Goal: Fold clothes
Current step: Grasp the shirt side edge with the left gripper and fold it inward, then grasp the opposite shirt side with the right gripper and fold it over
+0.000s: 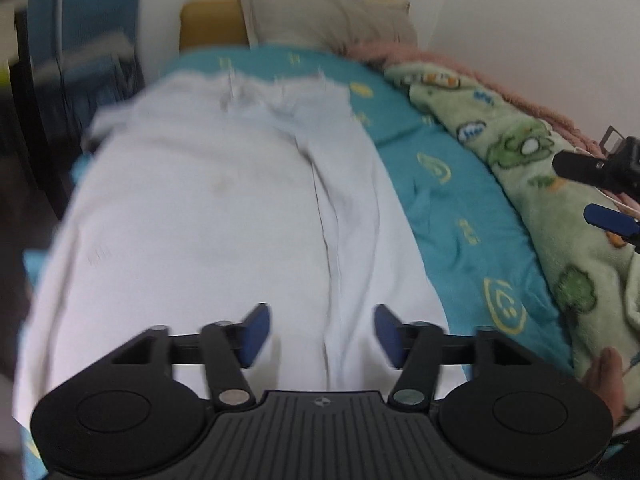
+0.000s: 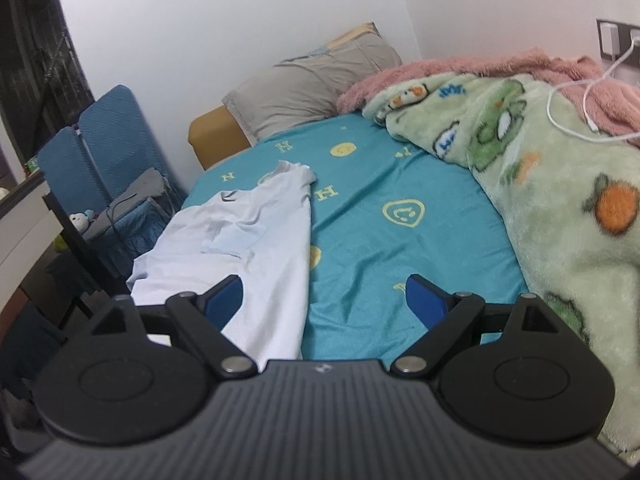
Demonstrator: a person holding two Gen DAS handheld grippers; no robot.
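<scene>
White cotton garment [image 1: 224,208], spread flat along the left half of the bed, collar end toward twelve o'clock, a lengthwise fold running down the right part. Seen from the right wrist [image 2: 244,248], lying at nine o'clock of the mattress, one sleeve pointing toward the pillow, a pale blue patch near the middle.

Underneath, a teal bedsheet [image 1: 448,200] printed with yellow smiley faces and letters, bare from the garment's right edge to the blanket. At three o'clock, a green fleece blanket [image 2: 540,200] with cartoon figures and an orange fruit, bunched along the wall side; a pink fuzzy blanket [image 2: 460,68] behind it, a white cable [image 2: 568,120] draped across both. At twelve o'clock, a grey pillow [image 2: 312,84] leaning on a tan headboard [image 2: 214,136]. White walls [image 2: 200,20] meeting at the corner; a wall socket [image 2: 616,46] at one o'clock in the right view. Off the bed at nine o'clock, a blue chair [image 2: 100,144] with grey cloth thrown over its seat.

Left tool [image 1: 320,334] spread wide, blue pads hovering above the garment's near hem, holding nothing; contact with the cloth not clear through the blur. Right tool [image 2: 324,306] likewise spread wide and empty, left pad over the garment's right edge, right pad over bare sheet. Same tool glimpsed at three o'clock of the left view [image 1: 608,196], above the green blanket.
</scene>
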